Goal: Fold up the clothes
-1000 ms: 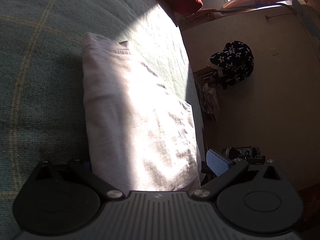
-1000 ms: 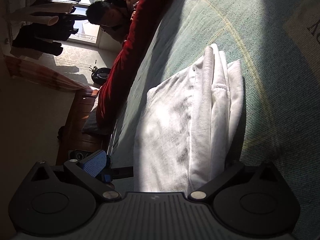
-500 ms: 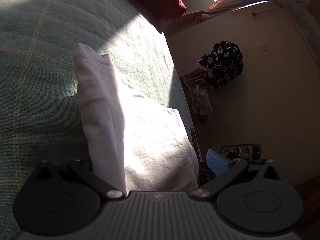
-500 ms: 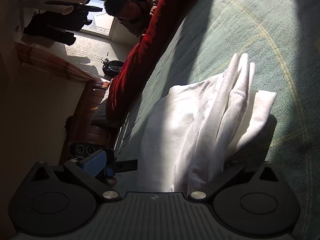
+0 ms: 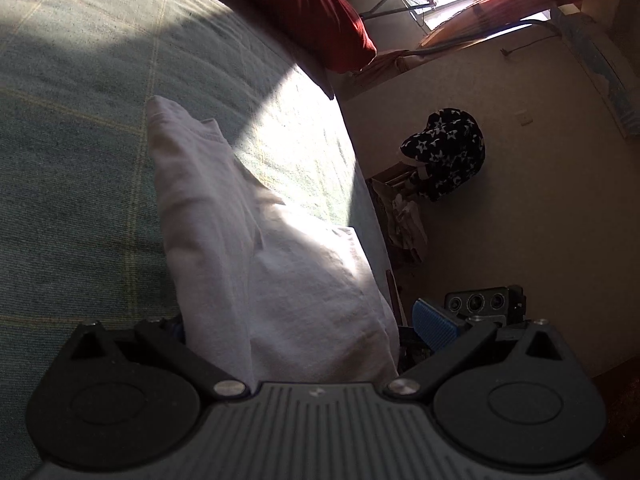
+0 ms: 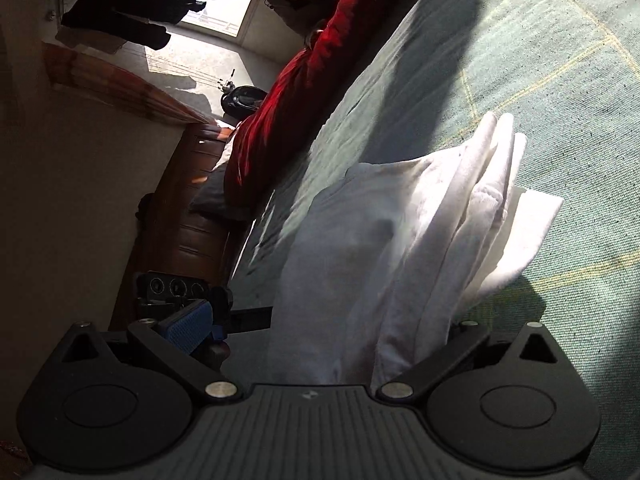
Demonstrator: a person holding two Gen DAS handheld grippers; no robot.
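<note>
Two grippers: I am holding both spread wide, clamping nothing.
Garment: folded white garment [image 5: 256,248] is lying between the fingers of my left gripper [image 5: 308,324] and right gripper [image 6: 324,324], on the green bedcover [image 5: 80,120].
Handling: soft, light, limp; I am judging the stacked folded edge best for pinching.

Open green checked bed cover [image 5: 80,152] lies beyond the folded white cotton garment [image 5: 248,248]; a red quilt [image 5: 304,4] walls the far edge.
</note>
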